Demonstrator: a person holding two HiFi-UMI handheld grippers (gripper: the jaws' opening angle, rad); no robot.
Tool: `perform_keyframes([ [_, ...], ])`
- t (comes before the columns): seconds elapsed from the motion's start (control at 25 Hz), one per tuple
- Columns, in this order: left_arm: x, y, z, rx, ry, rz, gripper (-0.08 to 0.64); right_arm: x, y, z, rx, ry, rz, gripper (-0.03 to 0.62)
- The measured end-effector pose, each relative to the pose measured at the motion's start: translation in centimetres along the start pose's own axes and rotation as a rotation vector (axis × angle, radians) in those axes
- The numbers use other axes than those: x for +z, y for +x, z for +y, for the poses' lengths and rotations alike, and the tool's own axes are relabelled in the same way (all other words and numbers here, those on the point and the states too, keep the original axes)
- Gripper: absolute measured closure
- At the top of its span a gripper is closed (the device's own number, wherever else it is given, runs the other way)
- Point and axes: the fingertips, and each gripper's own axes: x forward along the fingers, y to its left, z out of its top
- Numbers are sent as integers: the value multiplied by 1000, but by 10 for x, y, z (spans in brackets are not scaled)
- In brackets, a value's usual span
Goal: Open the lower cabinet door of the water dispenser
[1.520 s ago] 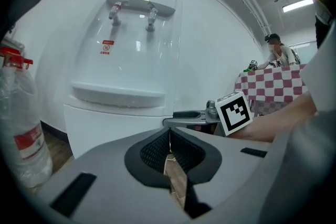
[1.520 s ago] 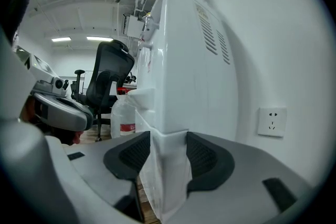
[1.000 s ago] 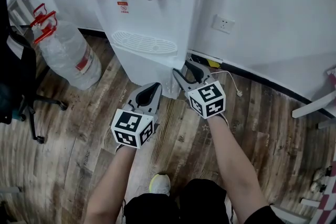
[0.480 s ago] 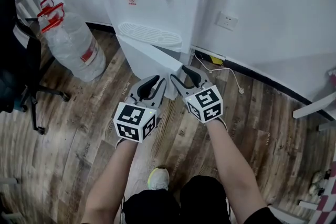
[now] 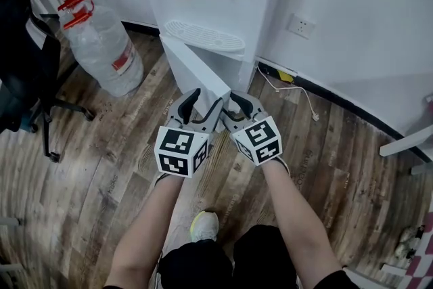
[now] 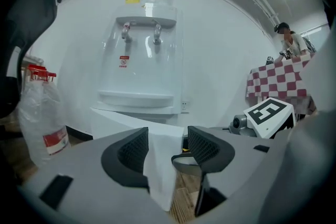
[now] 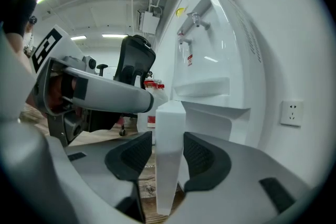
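Right gripper (image 5: 238, 103) clamping cabinet door (image 5: 193, 71) edge, left gripper (image 5: 206, 99) just opening its jaws around it, water jug (image 5: 101, 54) standing nearby, chair (image 5: 20, 57) cut off

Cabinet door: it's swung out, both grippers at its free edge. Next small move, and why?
Probably close the left gripper on the cabinet door edge. Its jaws have just been opening and straddle that edge with a gap at one pad, so it isn't gripping. The right gripper looks clamped on the same edge. A second grip would likely steady further swing.
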Motion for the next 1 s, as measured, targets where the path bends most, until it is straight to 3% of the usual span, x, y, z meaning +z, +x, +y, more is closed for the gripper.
perform_keyframes([
  [0.52, -6, -18, 13, 143, 64, 7, 208, 4, 2, 50, 64, 28, -31, 405],
  [1.0, -21, -33, 32, 206, 14, 16, 204, 6, 6, 86, 127, 39, -53, 407],
])
